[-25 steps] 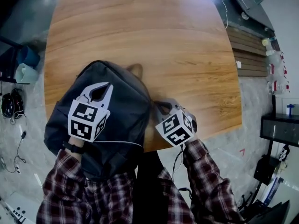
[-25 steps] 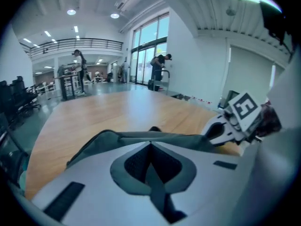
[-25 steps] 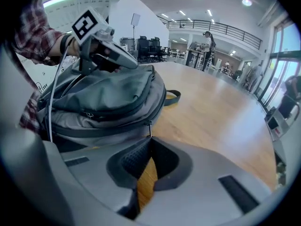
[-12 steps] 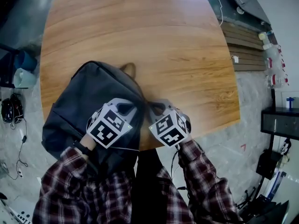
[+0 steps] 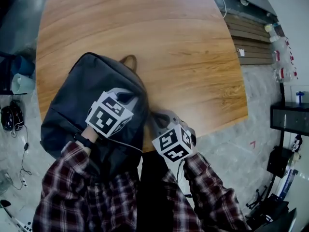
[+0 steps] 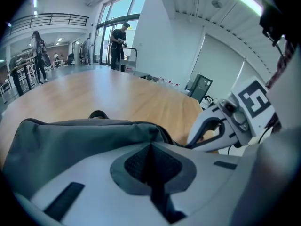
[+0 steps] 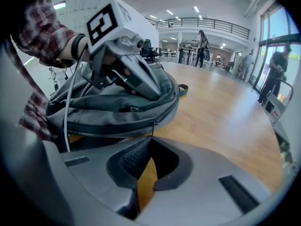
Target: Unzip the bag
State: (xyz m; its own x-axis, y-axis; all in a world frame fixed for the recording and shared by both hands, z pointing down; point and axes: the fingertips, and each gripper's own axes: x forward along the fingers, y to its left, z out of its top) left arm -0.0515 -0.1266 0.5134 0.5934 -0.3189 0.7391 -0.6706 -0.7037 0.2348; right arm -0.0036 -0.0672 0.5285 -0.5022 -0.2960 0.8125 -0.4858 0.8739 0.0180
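The bag (image 5: 91, 95) lies on the surface's (image 5: 183, 42) near-left corner, overhanging toward me. Its zip pull (image 7: 153, 126) hangs on the right flank, and I judge the right gripper's (image 7: 150, 139) fingers are pinched shut on it. The left gripper (image 6: 150, 147), fingers together on nothing, rests on the bag's top. The zip track runs leftward from the right fingers.

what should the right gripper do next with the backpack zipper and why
Probably draw the right gripper along the zipper line, away from the corner. Its jaws look shut on the zipper pull, the backpack looks zipped closed, and the left gripper presses on top of it, which should brace it against the pull.
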